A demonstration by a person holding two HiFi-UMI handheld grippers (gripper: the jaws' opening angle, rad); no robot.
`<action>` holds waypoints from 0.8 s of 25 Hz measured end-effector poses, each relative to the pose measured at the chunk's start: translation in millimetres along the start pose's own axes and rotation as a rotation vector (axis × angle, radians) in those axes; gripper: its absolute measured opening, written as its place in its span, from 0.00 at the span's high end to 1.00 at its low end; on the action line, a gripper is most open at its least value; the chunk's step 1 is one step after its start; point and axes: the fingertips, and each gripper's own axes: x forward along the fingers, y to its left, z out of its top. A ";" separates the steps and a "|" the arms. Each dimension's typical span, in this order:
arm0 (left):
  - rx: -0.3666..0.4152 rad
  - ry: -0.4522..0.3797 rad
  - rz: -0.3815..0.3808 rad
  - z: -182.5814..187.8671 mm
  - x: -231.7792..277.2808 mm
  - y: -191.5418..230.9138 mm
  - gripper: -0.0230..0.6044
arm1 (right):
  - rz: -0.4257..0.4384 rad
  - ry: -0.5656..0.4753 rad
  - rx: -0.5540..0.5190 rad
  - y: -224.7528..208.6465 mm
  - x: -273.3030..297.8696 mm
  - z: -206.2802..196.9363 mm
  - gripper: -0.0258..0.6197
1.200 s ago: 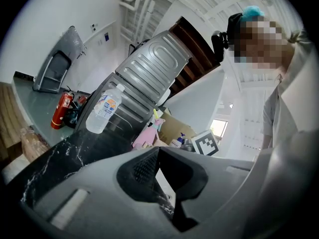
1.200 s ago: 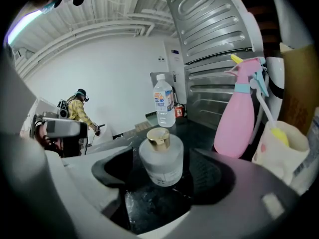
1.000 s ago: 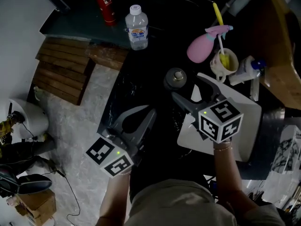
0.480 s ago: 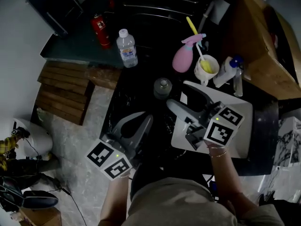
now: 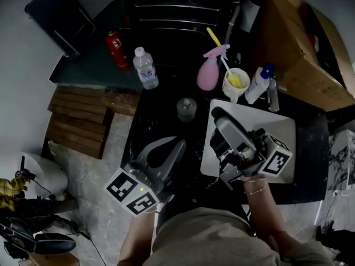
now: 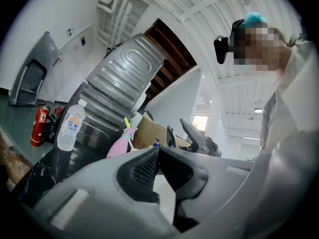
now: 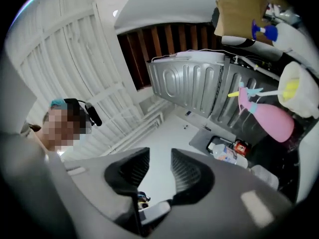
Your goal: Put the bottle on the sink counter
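Two parted right fingers [image 7: 185, 172], unclear overhead

Head view, as I read it. Bottle [image 5: 145, 68] stands far left, where the shelf [image 5: 83, 73] meets the counter [image 5: 152, 127]; I can't tell which it's on. Canister [image 5: 115, 47] just left of it. To its right in a row: spray bottle [image 5: 207, 75], cup [image 5: 235, 85], second sprayer [image 5: 257, 86]. Jar [image 5: 187, 109] nearer me. Board [image 5: 280, 127] lies on the counter's right. Box [image 5: 299, 49] behind it.
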 end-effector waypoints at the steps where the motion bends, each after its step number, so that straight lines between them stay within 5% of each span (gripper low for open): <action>1: 0.004 0.005 -0.011 0.6 1.3 -2.4 0.95 | 0.012 -0.028 0.000 3.4 -2.1 3.2 0.80; 4: 0.011 0.013 -0.033 1.8 5.0 -7.1 0.95 | 0.048 -0.109 0.048 12.2 -6.2 8.7 0.96; 13: -0.024 0.000 -0.091 2.2 15.1 -15.9 0.95 | 0.052 -0.061 -0.021 25.2 -16.7 -16.1 0.96; 20: -0.168 -0.100 -0.097 5.0 11.6 -9.7 0.95 | 0.012 -0.071 -0.043 25.5 -16.6 -23.7 0.96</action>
